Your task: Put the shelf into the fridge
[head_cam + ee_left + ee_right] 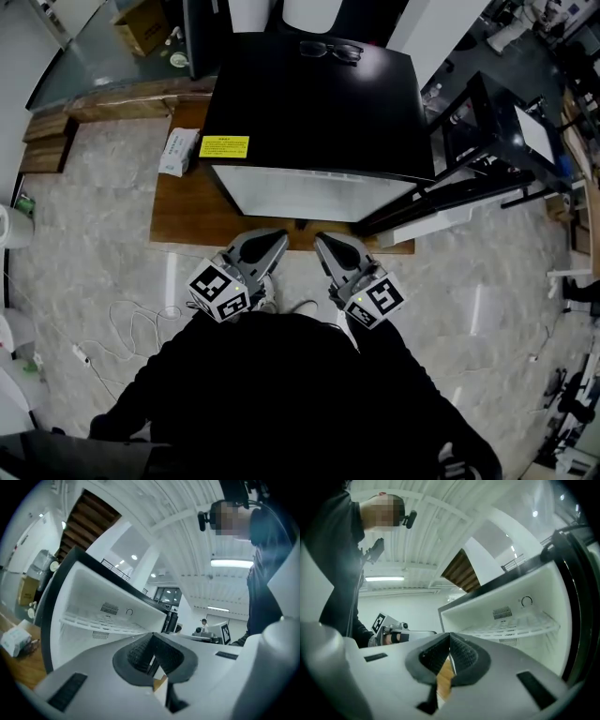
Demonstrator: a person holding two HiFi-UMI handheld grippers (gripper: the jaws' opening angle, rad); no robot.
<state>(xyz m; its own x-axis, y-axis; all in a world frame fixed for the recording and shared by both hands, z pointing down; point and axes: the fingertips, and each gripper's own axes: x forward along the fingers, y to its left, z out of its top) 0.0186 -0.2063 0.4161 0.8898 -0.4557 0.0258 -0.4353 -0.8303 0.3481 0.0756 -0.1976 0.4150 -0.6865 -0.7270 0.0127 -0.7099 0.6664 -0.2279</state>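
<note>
Left tool (pixel 153 654), right tool (pixel 449 654) closed, empty; white slatted shelf (pixel 98 620) seated in boxy black fridge (pixel 309 103).

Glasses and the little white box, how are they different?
The glasses are dark and thin; the white box is pale and blocky. The glasses lie on top of the fridge; the white box lies lower down, on the wooden board beside the fridge. Both sit outside the fridge, lying flat.
</note>
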